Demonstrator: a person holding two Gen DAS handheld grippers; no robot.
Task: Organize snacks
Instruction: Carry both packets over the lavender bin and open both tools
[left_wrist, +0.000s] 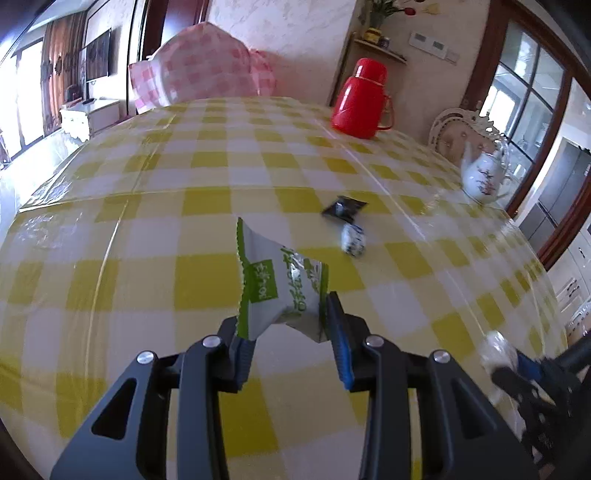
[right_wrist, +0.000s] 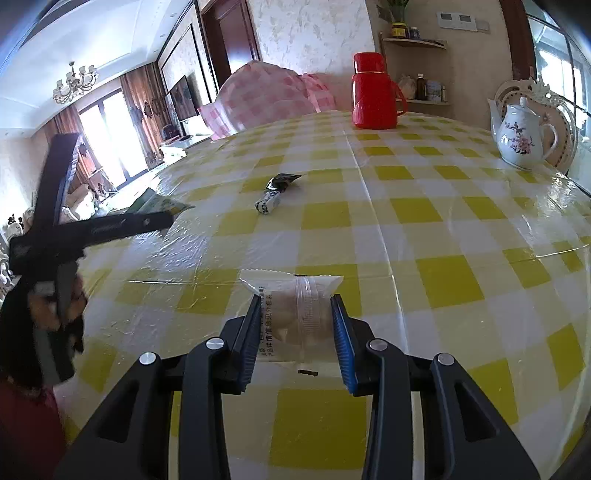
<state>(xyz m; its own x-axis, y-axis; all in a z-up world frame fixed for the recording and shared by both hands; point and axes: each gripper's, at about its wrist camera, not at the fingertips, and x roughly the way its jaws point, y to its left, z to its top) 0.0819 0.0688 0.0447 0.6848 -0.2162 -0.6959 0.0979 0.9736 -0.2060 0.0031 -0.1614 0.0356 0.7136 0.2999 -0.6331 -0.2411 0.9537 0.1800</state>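
Counter (left_wrist: 110, 206) w/ yellow-and-white checked plastic cloth is carrying everything. Red plastic thermos jug (left_wrist: 360, 99) is standing at far edge, white floral china teapot (right_wrist: 522, 134) well apart to its right. Left tool (left_wrist: 286, 326) is clenching a green-and-grey foil snack packet (left_wrist: 280, 288), held above the cloth. Right tool (right_wrist: 295, 317) is gripping a clear-wrapped pale round pastry (right_wrist: 295, 314). Mid-counter, a small black wrapper (left_wrist: 343, 208) & a blue-white wrapped candy (left_wrist: 354, 240) are lying just beside each other.
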